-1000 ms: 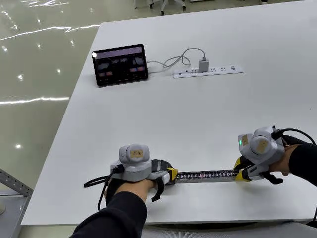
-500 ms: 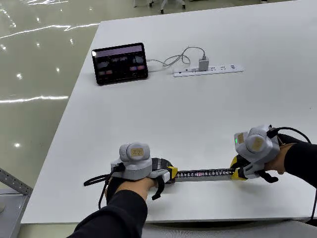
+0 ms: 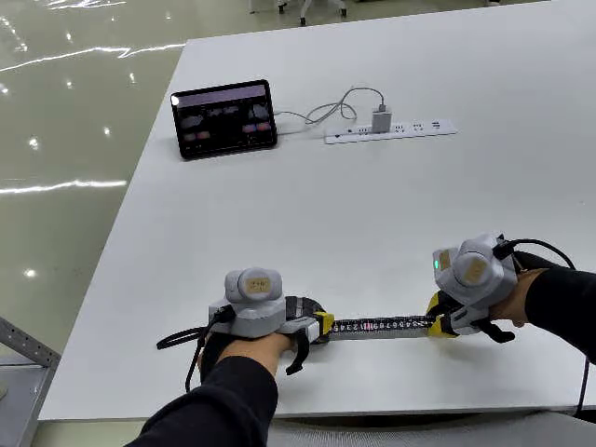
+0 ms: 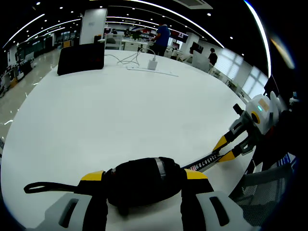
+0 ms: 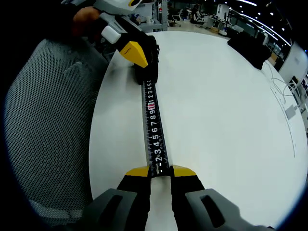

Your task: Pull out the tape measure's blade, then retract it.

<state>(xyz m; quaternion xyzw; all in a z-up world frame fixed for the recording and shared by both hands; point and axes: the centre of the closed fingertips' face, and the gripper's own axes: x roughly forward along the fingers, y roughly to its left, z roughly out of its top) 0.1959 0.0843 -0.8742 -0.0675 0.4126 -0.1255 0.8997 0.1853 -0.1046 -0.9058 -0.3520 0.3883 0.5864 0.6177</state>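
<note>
Two holds: left gripper [image 4: 144, 174] clamps the tape-measure case [image 4: 139, 188], right gripper [image 5: 155, 171] pinches the blade [image 5: 153, 120].

Bright even overhead light washing over the white table [image 3: 400, 186], white streaks of glare lying on the glossy floor [image 3: 65, 189], faint soft shadows lying along the near edge, head view showing sharp, gripper views bowing hard toward the edges, ceiling lights [image 4: 257, 24] streaking, far background softening.
</note>
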